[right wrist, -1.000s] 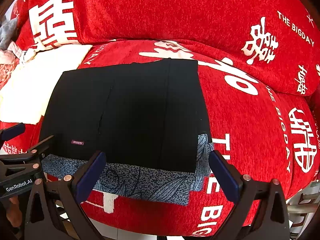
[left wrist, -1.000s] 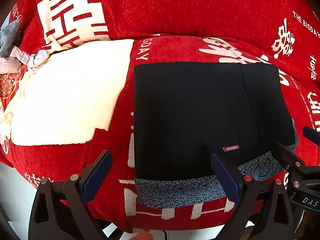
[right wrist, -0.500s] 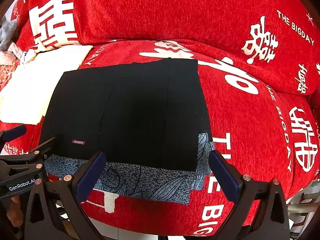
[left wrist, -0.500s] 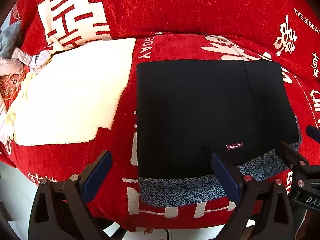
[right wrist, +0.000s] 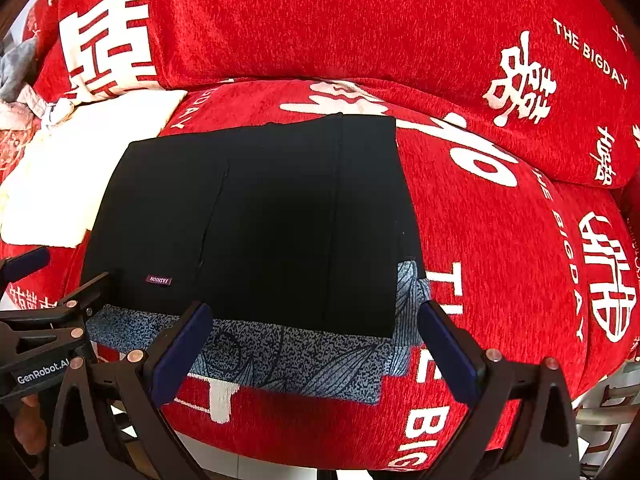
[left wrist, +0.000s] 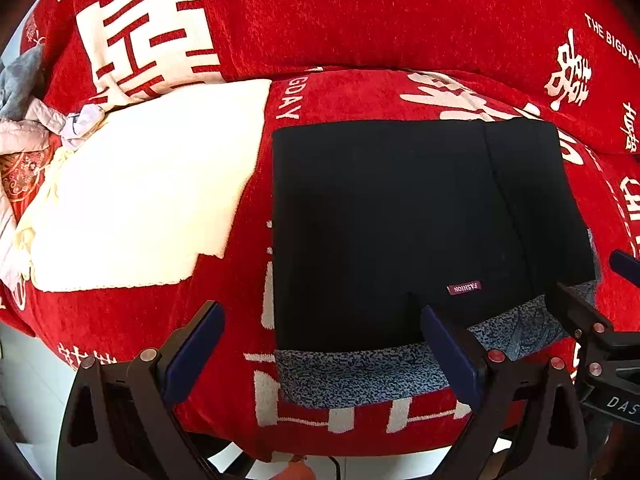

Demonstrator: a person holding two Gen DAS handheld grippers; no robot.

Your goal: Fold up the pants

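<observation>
Two claws, left (left wrist: 320, 354) and right (right wrist: 316, 348), stay spread and empty; folded black pants (left wrist: 420, 224) unmoved over the last second, so I judge folding complete.

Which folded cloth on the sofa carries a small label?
The black pants, with a "FASHION" label near their front edge. The cream cloth beside them shows none.

A red sofa seat (left wrist: 120, 320) with white characters and letters carries everything. Directly on it lie folded black pants (left wrist: 400, 220), at the centre, with a grey-blue patterned band along their 6 o'clock edge. At 9 o'clock lies a cream cloth (left wrist: 140, 200), just beside the pants. At 10 o'clock is a pile of grey and pink fabric (left wrist: 24, 120).
</observation>
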